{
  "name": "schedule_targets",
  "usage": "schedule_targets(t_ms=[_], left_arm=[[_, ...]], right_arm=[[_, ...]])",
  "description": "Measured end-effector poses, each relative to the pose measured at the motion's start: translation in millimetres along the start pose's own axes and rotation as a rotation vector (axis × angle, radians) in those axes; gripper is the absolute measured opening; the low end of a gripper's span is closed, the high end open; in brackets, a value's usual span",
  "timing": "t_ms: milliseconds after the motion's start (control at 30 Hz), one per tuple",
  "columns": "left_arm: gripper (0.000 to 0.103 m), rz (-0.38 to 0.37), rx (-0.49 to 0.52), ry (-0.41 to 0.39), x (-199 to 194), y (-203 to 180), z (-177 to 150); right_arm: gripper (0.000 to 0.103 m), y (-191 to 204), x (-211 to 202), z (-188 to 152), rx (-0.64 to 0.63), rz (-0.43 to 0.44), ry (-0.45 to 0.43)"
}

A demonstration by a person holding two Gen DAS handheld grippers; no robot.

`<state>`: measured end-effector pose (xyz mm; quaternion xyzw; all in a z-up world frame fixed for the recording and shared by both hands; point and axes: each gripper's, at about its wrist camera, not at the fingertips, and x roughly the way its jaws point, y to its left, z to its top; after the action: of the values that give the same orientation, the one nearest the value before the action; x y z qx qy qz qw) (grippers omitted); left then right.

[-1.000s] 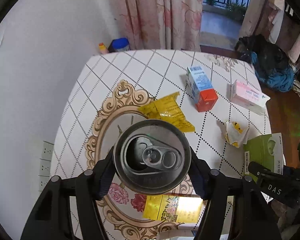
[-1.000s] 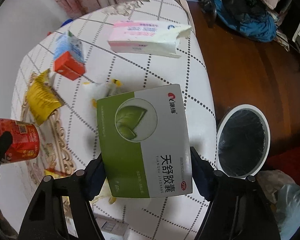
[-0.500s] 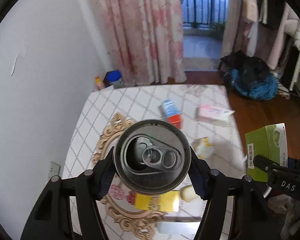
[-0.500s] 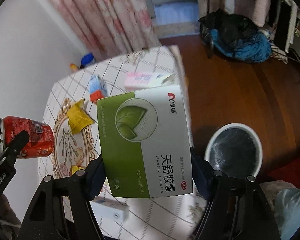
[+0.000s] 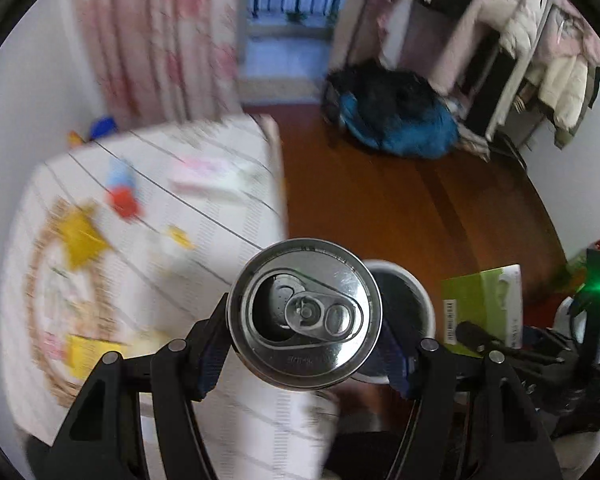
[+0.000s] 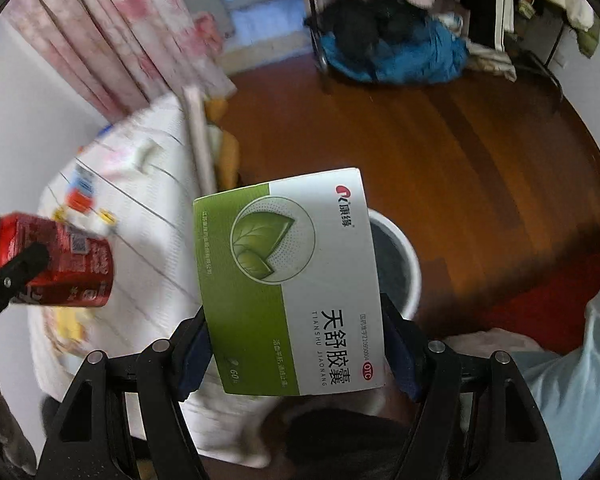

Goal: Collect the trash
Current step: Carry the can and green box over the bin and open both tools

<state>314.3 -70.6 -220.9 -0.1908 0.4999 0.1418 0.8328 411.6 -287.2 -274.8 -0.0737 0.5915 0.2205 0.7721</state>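
My left gripper [image 5: 306,344] is shut on a red drink can [image 5: 305,314], seen top-on with its silver lid and pull tab; the same can [image 6: 56,262] shows at the left of the right wrist view. My right gripper [image 6: 296,344] is shut on a green and white medicine box [image 6: 292,280], which also appears as the box [image 5: 482,300] at the right of the left wrist view. A white-rimmed trash bin [image 5: 410,300] with a dark liner stands on the floor just behind the can, and the bin [image 6: 396,264] lies partly hidden behind the box.
The table [image 5: 220,232] with a white checked cloth holds a yellow wrapper [image 5: 80,236], a blue and red carton [image 5: 122,192], a pink box [image 5: 204,172] and other scraps, all blurred. A blue and black pile [image 5: 396,120] lies on the wooden floor [image 6: 460,160]. A light sleeve [image 6: 572,380] is at right.
Both grippers have swung right, away from the table and over the floor. The trash bin now sits right behind the can and the box.
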Motion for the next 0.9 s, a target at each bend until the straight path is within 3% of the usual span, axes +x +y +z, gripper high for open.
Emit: schedule_targets(t_ms=[200,400,567,900], left_arm=[[0.062,-0.036,-0.02,0.106,75.6,-49.4,-17.8],[0.063,-0.044,-0.016,0.171,132.0,-79.4,-21.8],[0.063,-0.028,0.0,0.205,155.6,-89.1,-26.1],[0.064,-0.038,0.017,0.265,178.4,-94.0,-29.2]], right_arm=[[0.076,-62.1,58.9,11.3,-0.081,-0.028,0.118],[0.076,-97.6,116.0,31.4,-0.157,-0.045,0.22],[0.076,-119.9,154.9,34.4,-0.176,-0.043,0.284],[0.077,-122.9,192.1,37.5,-0.153,-0.002,0.327]])
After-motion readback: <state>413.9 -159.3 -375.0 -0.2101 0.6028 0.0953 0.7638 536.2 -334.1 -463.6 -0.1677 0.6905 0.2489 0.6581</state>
